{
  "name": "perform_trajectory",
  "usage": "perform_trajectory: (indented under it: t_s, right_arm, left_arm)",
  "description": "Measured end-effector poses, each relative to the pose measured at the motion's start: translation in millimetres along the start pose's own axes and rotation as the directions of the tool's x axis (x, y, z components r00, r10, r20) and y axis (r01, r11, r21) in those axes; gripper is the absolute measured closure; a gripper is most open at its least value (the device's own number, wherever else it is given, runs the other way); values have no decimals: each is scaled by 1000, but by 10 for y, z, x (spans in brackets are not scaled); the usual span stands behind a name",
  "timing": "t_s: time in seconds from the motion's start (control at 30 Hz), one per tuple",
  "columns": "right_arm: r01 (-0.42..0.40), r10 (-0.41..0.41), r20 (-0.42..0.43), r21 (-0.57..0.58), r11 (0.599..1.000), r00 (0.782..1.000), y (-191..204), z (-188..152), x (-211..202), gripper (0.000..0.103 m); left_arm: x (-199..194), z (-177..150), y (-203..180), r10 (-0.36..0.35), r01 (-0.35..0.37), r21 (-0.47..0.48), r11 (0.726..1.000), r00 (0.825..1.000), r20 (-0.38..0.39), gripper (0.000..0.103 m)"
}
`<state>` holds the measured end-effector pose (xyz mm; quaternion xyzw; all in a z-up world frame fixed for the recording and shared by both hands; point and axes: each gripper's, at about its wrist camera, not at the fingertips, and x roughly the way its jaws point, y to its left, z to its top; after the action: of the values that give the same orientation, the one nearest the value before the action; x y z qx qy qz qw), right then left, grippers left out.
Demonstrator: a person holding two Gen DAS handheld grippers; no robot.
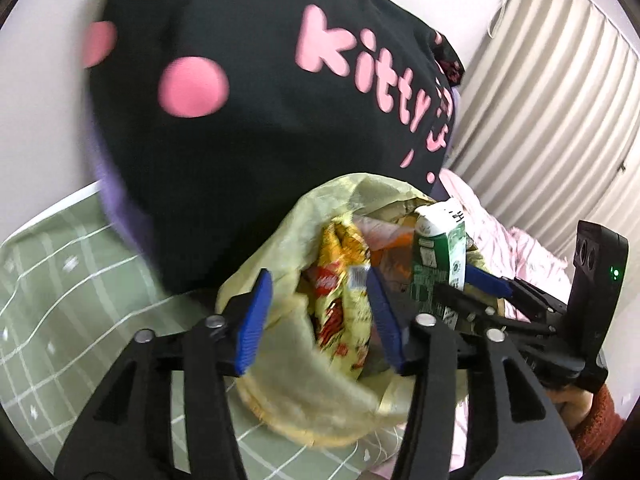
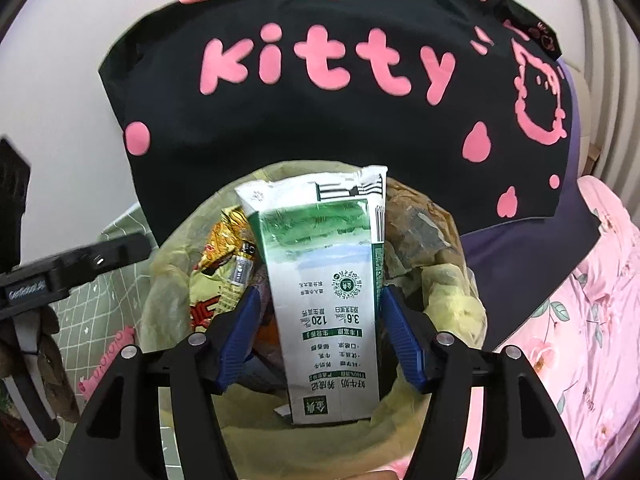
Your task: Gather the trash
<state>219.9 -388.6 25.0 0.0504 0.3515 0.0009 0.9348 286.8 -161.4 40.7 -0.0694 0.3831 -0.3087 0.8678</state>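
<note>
The right gripper (image 2: 320, 320) fingers sit wide beside the milk carton (image 2: 326, 280), barely touching; let it drop into the yellow bag (image 2: 448, 304). The left gripper (image 1: 320, 320) fingers are open, empty.

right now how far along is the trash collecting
Done: a yellow snack wrapper already lies in the yellow trash bag, with other scraps beside it. In hand: the green milk carton stands over the bag mouth between the pads of the right hand-held gripper; whether they grip it is unclear. The left hand-held gripper is open at the bag's edge. Left: dropping the carton in.
</note>
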Motion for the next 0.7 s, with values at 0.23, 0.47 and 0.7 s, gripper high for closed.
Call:
perform_trajectory:
  t_s: [0.23,0.47,0.7]
  right_arm:
    - [20,-19,56,-10,1000,998,203,-86,-309,44]
    - [-69,77,127,-69,995,989,742,-367,-707,44]
    - [-141,163,102,-197,970,981,1439,-776,-919,44]
  left_arm:
    - [-657,-475,201,146,-143,-54,988,987,60,37]
    - [-1260,-1042,327,353,-349,-54,936,930,106,37]
    - [-1942,-1625,443,480,-462,-141,876,864,153,37]
